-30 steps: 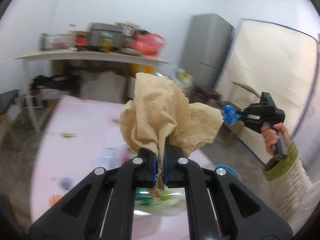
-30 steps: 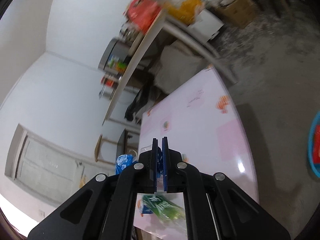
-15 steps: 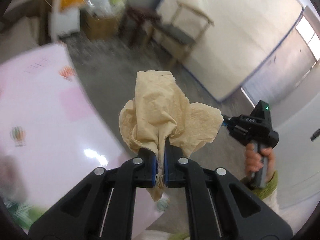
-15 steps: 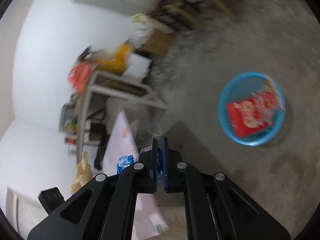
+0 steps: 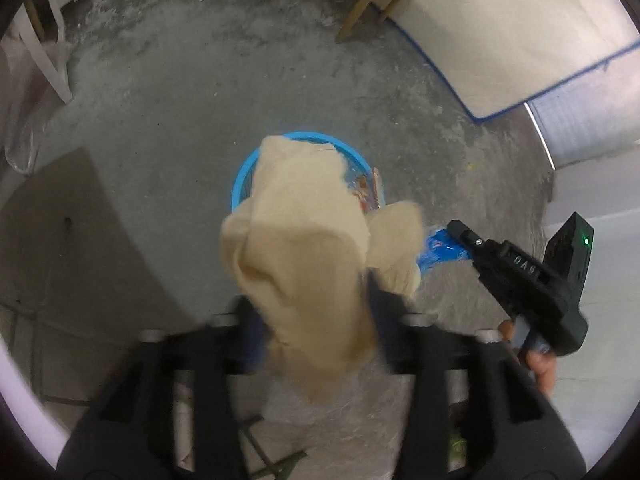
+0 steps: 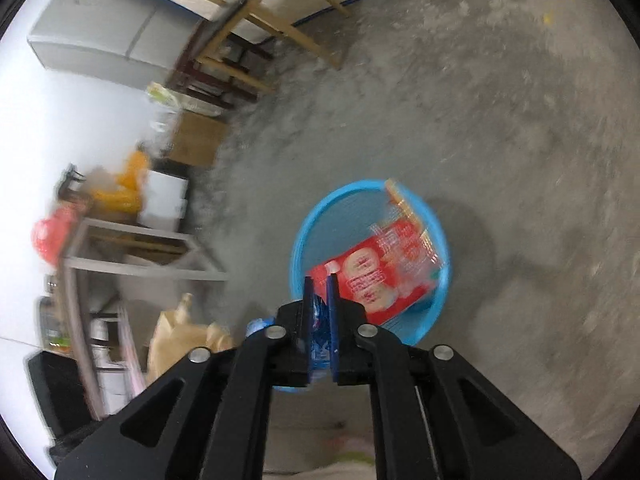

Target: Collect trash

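Observation:
My left gripper [image 5: 316, 300] has its jaws spread apart, and the crumpled tan paper [image 5: 304, 248] sits loose between them, right above the blue basket [image 5: 244, 172] on the floor. My right gripper [image 6: 320, 300] is shut on a blue wrapper [image 6: 318, 344] and hovers over the near rim of the same basket [image 6: 304, 236], which holds a red snack bag [image 6: 380, 276]. The right gripper and its blue wrapper [image 5: 440, 250] also show in the left wrist view, to the right of the paper. The tan paper [image 6: 176, 336] also shows at the left in the right wrist view.
Grey concrete floor lies all around the basket. A wooden chair [image 6: 248, 12] and a mattress [image 5: 500, 20] stand at the far wall. A grey fridge [image 6: 104, 48], a cardboard box [image 6: 196, 144] and a cluttered white table [image 6: 132, 248] are off to the side.
Both grippers swung from the pink table down over the blue basket. The left jaws have opened and let go of the tan paper. The right gripper still grips the blue wrapper.

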`<state>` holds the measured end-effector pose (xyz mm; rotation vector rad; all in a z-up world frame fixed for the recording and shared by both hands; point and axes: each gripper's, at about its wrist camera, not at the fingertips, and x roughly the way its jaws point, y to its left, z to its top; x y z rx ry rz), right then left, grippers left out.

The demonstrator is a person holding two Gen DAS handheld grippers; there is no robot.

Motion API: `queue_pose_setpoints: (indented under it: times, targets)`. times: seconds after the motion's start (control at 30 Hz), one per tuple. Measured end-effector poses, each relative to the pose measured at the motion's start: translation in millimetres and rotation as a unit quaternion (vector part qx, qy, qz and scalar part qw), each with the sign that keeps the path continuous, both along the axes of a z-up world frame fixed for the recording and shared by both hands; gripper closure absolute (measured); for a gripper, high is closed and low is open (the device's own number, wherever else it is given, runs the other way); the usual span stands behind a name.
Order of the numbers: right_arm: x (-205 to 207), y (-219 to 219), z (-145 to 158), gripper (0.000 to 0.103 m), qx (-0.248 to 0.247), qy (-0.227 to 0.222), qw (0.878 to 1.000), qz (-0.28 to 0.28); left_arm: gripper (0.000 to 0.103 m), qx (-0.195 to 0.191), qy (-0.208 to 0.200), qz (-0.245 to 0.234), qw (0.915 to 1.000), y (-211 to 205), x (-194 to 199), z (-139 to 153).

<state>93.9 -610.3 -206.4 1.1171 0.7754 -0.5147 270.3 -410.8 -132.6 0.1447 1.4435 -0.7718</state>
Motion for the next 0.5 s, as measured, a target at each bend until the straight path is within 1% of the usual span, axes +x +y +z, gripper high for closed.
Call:
queue_pose_setpoints:
  times: [0.03,0.07,0.1,0.17,0.23,0.3,0.4,0.5]
  targets:
    - [5,-3,-10,0.065,-0.005,0.017,1.0,-0.003,0.048,0.006,-0.004,0.01,0.9999,-2,4,-6]
    - [6,-5,-15,0.063,-0.005,0.021,1.0,-0.005,0.046,0.005,-0.002,0.015,0.9999,-4,8,-9]
    - [6,-7,-22,0.063,-0.001,0.022,1.0,-0.008,0.044,0.002,0.001,0.017,0.9999,-3,9,-11]
    - [0,-10,-31,0.063,0.011,0.016,1.0,-0.018,0.043,-0.008,0.003,0.019,0.9998,5,8,-8]
    - [-3,-10,-35,0.063,0.012,0.009,1.0,-0.021,0.043,-0.014,-0.005,0.018,0.9997,15,6,-3]
    - [-4,-8,-36,0.063,0.007,0.012,1.0,-0.016,0.042,-0.021,-0.012,0.023,0.9994,17,15,0]
    - [-6,-5,-36,0.063,0.004,0.017,1.0,-0.009,0.042,-0.042,-0.021,0.026,0.9985,26,16,17]
    - [-9,3,-27,0.063,-0.012,0.016,1.0,-0.001,0.042,-0.071,-0.041,0.025,0.9963,41,12,44]
